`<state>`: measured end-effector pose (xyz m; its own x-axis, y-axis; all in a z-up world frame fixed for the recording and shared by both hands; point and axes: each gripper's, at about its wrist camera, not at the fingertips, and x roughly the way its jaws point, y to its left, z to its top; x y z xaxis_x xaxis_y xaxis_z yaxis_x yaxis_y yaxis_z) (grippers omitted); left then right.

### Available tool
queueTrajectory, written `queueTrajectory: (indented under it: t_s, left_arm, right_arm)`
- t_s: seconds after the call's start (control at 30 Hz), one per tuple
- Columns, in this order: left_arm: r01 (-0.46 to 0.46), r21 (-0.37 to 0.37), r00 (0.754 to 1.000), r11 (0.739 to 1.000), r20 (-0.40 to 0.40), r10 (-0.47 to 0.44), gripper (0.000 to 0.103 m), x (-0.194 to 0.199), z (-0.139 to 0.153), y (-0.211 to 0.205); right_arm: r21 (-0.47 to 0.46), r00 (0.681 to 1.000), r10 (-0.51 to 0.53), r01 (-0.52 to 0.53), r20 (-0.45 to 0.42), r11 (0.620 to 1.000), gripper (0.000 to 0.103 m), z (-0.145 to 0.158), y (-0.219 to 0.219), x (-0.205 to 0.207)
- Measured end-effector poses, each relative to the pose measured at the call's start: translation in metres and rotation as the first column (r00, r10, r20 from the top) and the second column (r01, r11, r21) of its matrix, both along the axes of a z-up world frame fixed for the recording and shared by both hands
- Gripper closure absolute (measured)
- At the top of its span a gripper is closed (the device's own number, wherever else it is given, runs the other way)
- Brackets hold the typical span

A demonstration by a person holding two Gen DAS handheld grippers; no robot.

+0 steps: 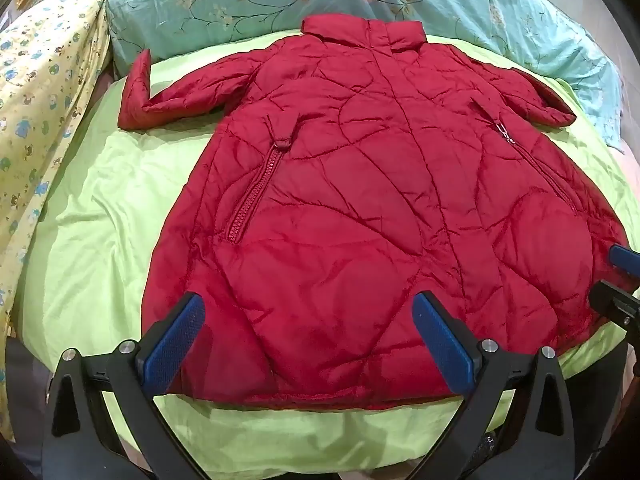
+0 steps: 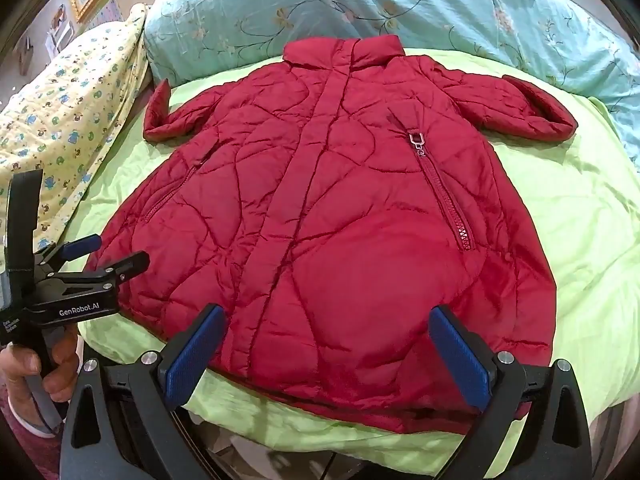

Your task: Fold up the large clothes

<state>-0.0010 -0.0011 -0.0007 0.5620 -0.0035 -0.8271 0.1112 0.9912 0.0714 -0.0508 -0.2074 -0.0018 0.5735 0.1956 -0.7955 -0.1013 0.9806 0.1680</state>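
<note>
red quilted padded coat [image 1: 360,200] flat on lime-green bed sheet [image 1: 100,200], collar far, hem near | long axis straight ahead | left gripper [image 1: 308,344] and right gripper [image 2: 326,354] over hem, fingers spread wide, empty

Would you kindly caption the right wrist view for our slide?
Red coat spread flat on a green sheet, right gripper open above its hem.

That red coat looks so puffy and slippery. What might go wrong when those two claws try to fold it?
The red coat is thick and quilted, so a fold may spring back open. The open left gripper and right gripper hover over the hem, and a shallow pinch might slip off the shiny fabric. The loose green sheet underneath could get pinched along with it.
</note>
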Motion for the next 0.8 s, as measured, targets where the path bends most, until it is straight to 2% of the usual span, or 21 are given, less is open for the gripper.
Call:
queueTrajectory:
  t_s: [0.8]
  left_arm:
    - [0.009, -0.026, 1.000, 1.000, 0.016, -0.008, 0.000, -0.0016, -0.0022, 0.0010]
  right_arm:
    - [-0.006, 1.000, 0.005, -0.005, 0.007, 1.000, 0.001, 0.0027, 0.0042, -0.0004]
